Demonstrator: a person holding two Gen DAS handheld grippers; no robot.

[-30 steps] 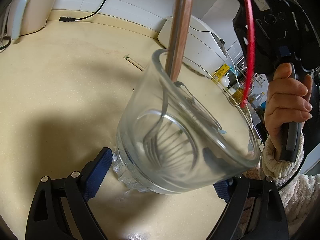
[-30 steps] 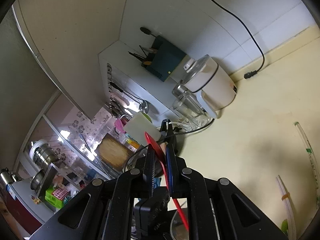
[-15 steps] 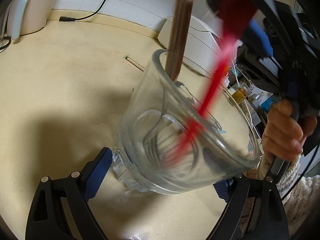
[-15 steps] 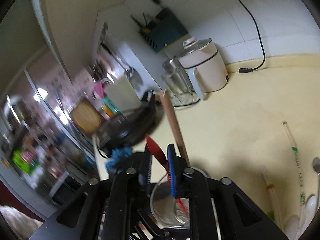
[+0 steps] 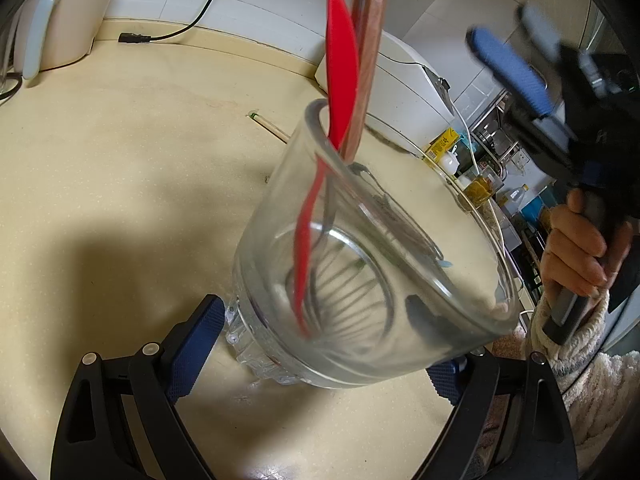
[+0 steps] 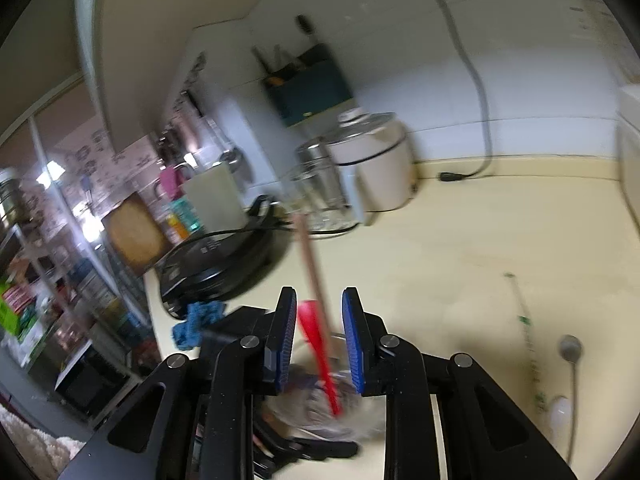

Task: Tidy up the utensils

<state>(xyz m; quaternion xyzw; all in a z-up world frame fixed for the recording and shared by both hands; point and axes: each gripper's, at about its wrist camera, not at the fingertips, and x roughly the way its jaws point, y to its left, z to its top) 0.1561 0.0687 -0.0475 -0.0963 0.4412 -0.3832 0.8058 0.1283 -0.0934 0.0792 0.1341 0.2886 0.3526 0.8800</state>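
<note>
A: Where is the glass (image 5: pixel 372 272) now?

B: It stands on the beige, speckled counter (image 5: pixel 120 152), between the blue ribbed pads of the left gripper (image 5: pixel 316 354). The pads press on its thick base from both sides, so the gripper pinches the glass. The glass is clear and round, wider at the rim than at the bottom.

A: And what is inside the glass?

B: Two utensils. A red spatula (image 5: pixel 340 76), flat, smooth and leaf-shaped at the top, with a thin red stem that goes down to the bottom of the glass. Just beside it a whisk (image 5: pixel 370 52) with a long brown wooden handle; its thin metal wires curve at the bottom of the glass. Both lean on the far rim.

A: The right gripper?

B: The right gripper (image 6: pixel 318 340) is above the glass. Its jaws are opening, and the red spatula stands in the gap, but the pads do not touch it. A hand (image 5: pixel 576 248) in a fluffy white sleeve holds its handle, to the right of the glass.

A: Something else near the glass?

B: A metal spoon (image 6: pixel 570 354) and thin wrapped sticks (image 6: pixel 528 332) lie on the counter to the right of it.
</note>
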